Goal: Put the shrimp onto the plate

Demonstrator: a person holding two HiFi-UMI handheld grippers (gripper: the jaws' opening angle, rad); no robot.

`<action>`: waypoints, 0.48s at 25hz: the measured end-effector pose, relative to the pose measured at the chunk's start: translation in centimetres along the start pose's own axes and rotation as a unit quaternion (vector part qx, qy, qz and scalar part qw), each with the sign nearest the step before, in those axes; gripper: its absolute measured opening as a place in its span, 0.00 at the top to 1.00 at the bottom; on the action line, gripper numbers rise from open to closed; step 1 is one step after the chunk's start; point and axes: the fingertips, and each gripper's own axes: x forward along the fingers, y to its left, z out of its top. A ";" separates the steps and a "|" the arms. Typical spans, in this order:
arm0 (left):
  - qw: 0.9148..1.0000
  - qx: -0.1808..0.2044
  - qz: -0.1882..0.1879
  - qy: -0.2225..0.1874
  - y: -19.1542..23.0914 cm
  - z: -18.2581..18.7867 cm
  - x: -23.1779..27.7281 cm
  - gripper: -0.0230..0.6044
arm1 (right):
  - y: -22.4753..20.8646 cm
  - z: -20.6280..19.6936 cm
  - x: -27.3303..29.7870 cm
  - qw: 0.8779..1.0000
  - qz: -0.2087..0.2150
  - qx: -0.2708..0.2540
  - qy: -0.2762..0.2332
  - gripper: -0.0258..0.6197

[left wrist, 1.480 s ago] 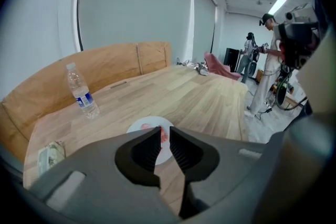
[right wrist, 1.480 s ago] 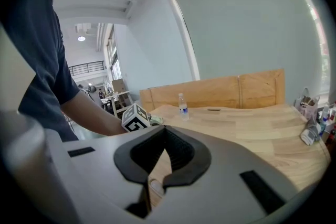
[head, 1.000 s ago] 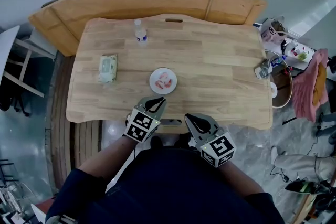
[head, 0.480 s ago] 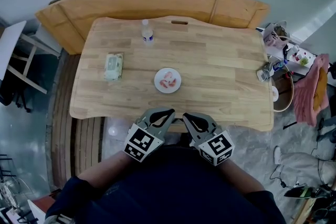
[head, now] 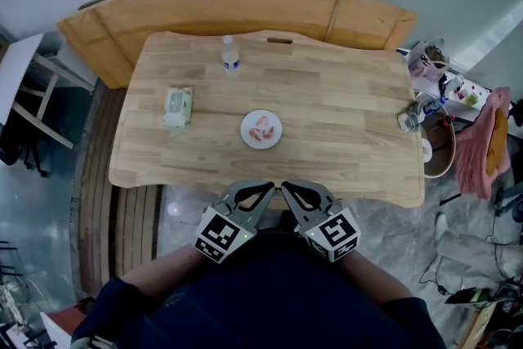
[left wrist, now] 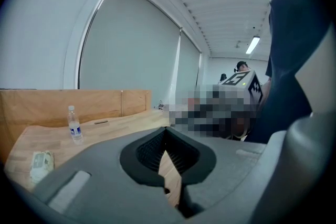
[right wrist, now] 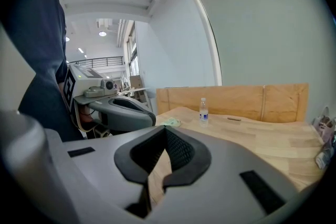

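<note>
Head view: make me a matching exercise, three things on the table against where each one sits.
Things:
1. shrimp
2. bottle
3. green packet

Places:
A. upright near the far edge of the table
B. lying flat toward the table's left side
C. on the white plate

Pairs: 1-C, 2-A, 3-B

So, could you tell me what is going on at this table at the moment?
A person is at the near edge of the wooden table with a gripper in each hand. The left gripper and the right gripper are both shut and empty, held side by side close to the person's body, short of the table edge. The shrimp already lie on the small white plate in the middle of the table. A water bottle and a pack of wipes sit further off.
</note>
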 end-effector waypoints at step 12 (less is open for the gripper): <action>1.000 0.001 0.001 0.003 -0.4 -0.2 -0.1 0.95 | 0.2 0.0 -0.3 1.000 0.001 -0.002 -0.002 0.95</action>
